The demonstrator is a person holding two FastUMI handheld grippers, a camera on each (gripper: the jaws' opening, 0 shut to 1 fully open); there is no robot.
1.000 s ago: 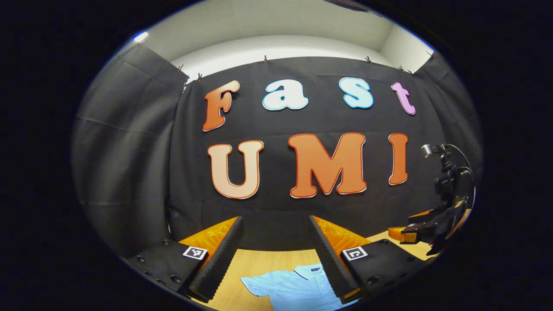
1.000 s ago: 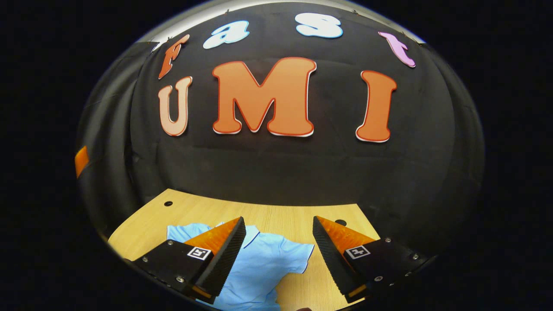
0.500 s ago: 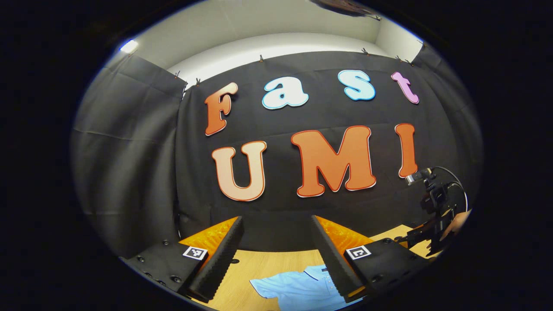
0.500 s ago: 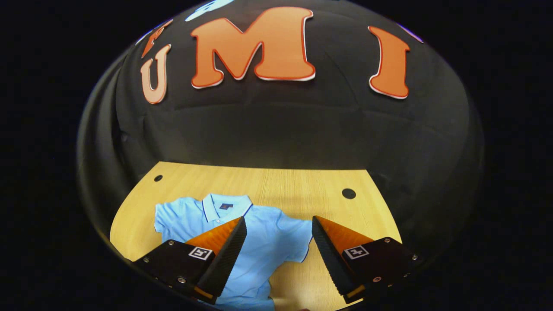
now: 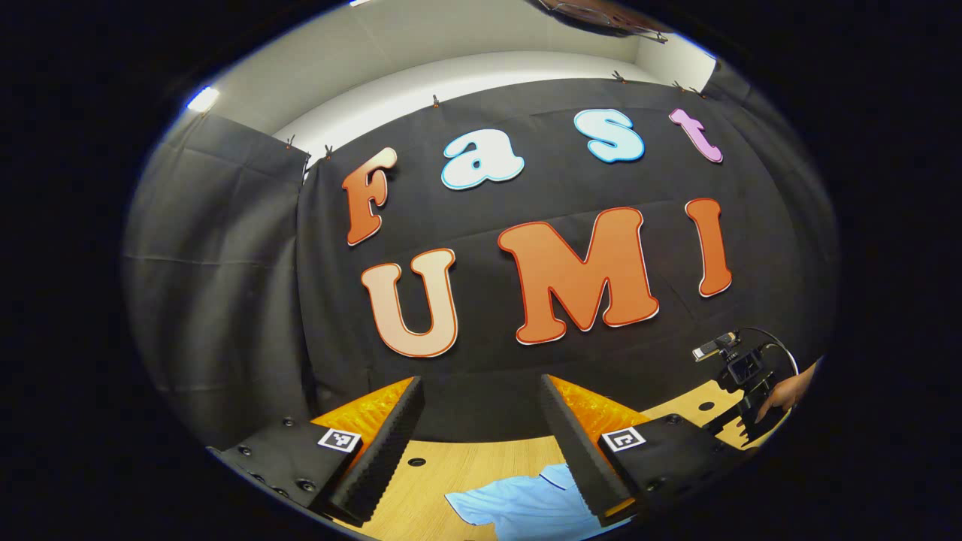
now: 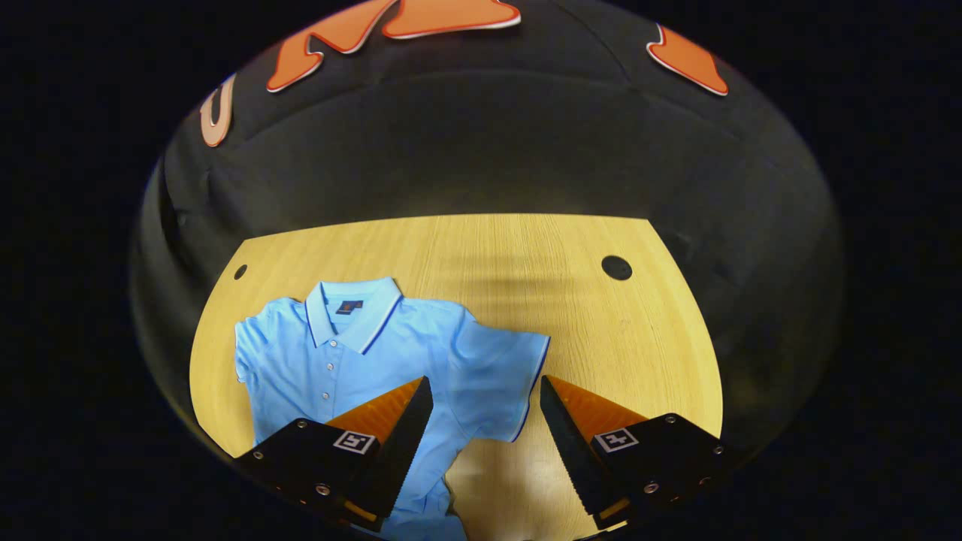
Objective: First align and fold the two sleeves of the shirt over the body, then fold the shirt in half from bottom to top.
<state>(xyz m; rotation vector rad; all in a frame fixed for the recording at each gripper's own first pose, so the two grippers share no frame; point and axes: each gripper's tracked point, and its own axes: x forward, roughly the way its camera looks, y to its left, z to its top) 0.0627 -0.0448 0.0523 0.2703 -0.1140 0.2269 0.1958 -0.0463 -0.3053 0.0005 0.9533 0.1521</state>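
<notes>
Tipping a little lower than a moment ago, the left gripper [image 5: 481,421] hangs above the shirt [image 5: 526,505], jaws wide and empty. In the right gripper view, the right gripper [image 6: 481,421] has pitched down; the shirt lies flat, unfolded, its sleeve [image 6: 500,361] between gaping, empty jaws, bare desk [image 6: 624,338] beyond it.

A light wooden bench [image 6: 466,255] carries a pale blue polo shirt [image 6: 391,368], lying flat toward its 8 o'clock side, collar toward 12.

Black cloth wall [image 5: 225,300] behind light wooden table [image 6: 488,255].
</notes>
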